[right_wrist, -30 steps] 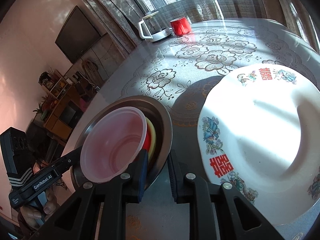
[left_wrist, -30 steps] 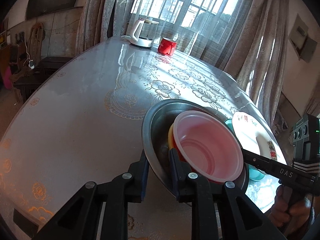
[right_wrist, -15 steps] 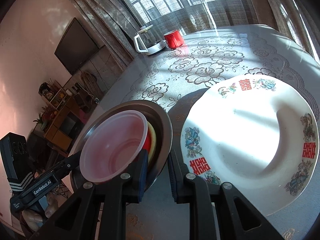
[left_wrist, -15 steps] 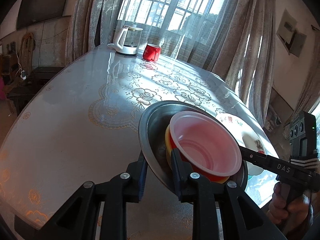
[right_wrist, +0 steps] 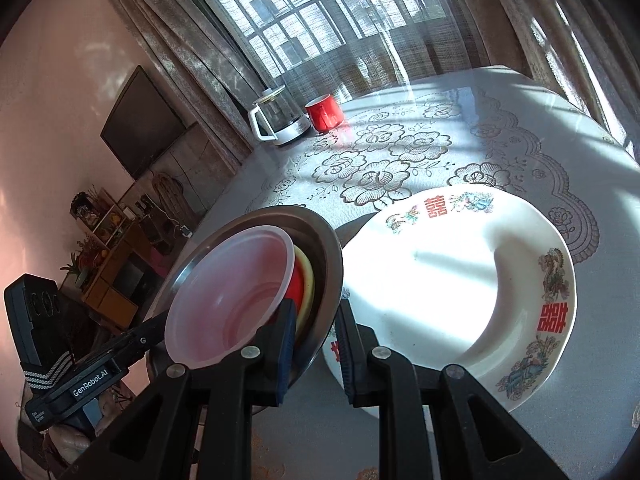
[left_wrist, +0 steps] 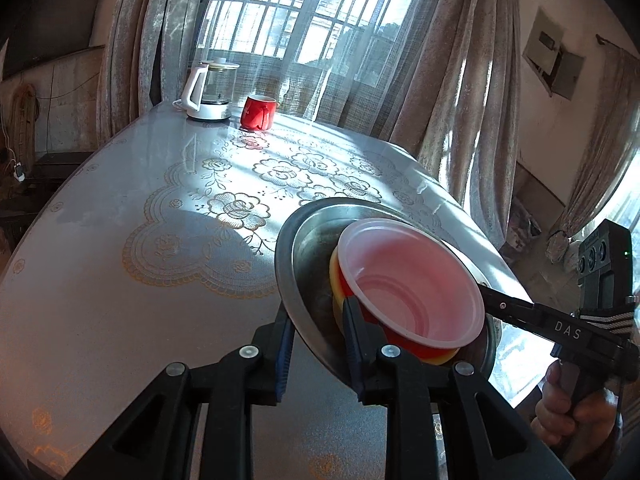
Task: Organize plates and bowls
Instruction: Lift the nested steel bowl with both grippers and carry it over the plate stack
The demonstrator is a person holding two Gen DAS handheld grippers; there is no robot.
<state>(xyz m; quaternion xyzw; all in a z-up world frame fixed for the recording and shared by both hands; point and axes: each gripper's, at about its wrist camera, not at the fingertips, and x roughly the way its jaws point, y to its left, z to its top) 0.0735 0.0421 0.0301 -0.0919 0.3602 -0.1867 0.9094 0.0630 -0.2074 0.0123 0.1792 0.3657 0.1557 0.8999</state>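
Left wrist view: left gripper (left_wrist: 316, 336) and right gripper (right_wrist: 316, 328) each pinch the round steel basin's (left_wrist: 298, 248) thin rim; its nested translucent plastic bowl (left_wrist: 408, 284) sits beside the glossy porcelain plate (right_wrist: 460, 280).

- The white patterned ceramic plate (right_wrist: 460, 280) is hidden at its near left rim by the right gripper (right_wrist: 316, 332) and the round steel basin (right_wrist: 332, 256).
- The red bowl (left_wrist: 404, 340) and yellow bowl (left_wrist: 334, 276) show only slivers under the translucent pink plastic bowl (left_wrist: 408, 280).
- The person's hand (left_wrist: 568, 412) is cut off at the frame's right edge.
- Items on the wooden shelf (right_wrist: 108, 248) at far left are too small to tell.
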